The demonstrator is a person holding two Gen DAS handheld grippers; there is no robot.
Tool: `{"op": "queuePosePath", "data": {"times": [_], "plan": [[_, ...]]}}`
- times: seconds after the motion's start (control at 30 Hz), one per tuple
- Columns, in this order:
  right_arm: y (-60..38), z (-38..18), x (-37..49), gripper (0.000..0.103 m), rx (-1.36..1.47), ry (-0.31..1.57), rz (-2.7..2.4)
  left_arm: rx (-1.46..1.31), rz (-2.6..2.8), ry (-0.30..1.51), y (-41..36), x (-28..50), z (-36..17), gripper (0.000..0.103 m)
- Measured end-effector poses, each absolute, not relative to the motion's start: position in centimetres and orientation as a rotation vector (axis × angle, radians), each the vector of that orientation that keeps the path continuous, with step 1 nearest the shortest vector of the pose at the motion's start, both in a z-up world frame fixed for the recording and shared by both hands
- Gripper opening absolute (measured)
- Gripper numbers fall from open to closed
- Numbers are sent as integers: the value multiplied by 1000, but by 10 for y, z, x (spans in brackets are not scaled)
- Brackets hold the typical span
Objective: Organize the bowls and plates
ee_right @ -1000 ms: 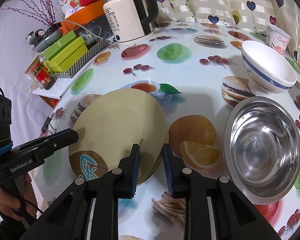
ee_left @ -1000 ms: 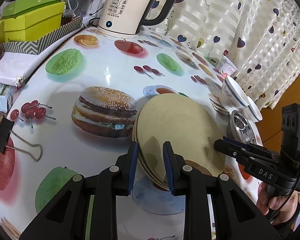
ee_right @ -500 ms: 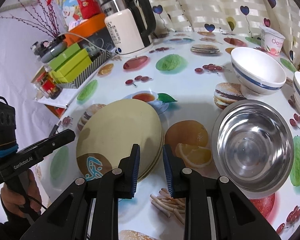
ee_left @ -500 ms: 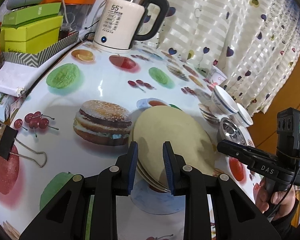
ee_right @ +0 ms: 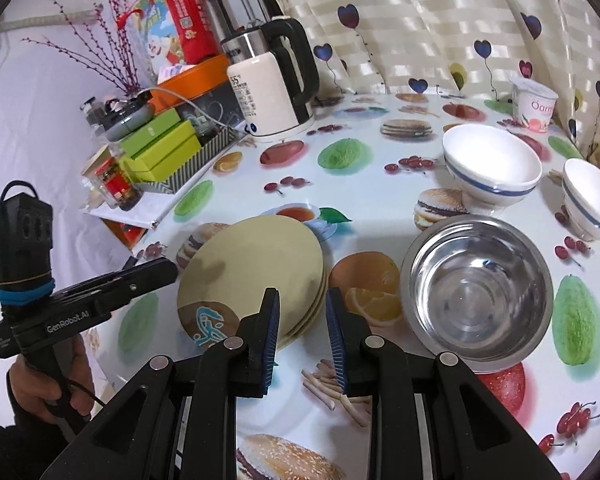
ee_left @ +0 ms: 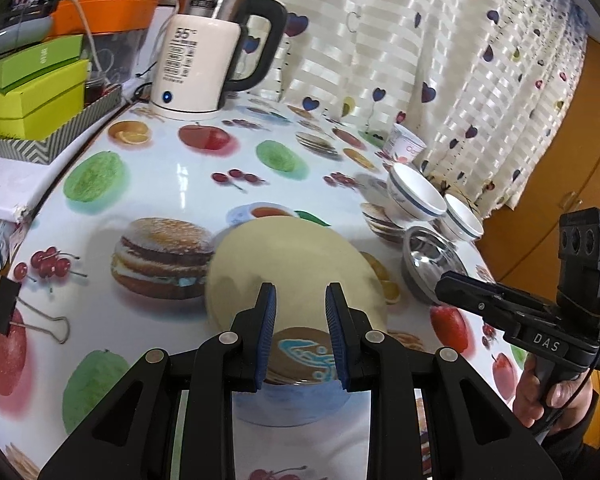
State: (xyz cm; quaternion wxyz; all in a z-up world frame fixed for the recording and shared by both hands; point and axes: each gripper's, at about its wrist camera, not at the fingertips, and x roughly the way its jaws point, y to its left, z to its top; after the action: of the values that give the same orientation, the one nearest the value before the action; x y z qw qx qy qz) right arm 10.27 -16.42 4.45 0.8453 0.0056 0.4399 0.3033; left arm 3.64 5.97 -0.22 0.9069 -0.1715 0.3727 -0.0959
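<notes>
Between the left gripper [ee_left: 300, 334] fingers nothing is held; the jaws stand slightly apart above the stack of plates [ee_left: 296, 276]. The right gripper [ee_right: 302, 336] likewise hangs empty, jaws slightly apart, over the stack's right edge. The round tan plates lie flat, their blue emblem toward the person. Right of the stack sits an empty steel bowl [ee_right: 478, 292], with two empty white bowls [ee_right: 492, 168] behind it. All rest on a table [ee_right: 364, 184] with a food-print cover; a kettle [ee_right: 276, 96] and heart-patterned curtain [ee_right: 440, 20] stand beyond.
</notes>
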Motion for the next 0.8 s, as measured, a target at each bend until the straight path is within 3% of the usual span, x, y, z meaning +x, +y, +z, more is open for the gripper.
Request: {"op": "queuePosePath", "data": {"times": [0.8], "plan": [[-243, 61, 113, 24, 71, 892, 493, -223, -335, 796, -25, 75, 18, 26]]}}
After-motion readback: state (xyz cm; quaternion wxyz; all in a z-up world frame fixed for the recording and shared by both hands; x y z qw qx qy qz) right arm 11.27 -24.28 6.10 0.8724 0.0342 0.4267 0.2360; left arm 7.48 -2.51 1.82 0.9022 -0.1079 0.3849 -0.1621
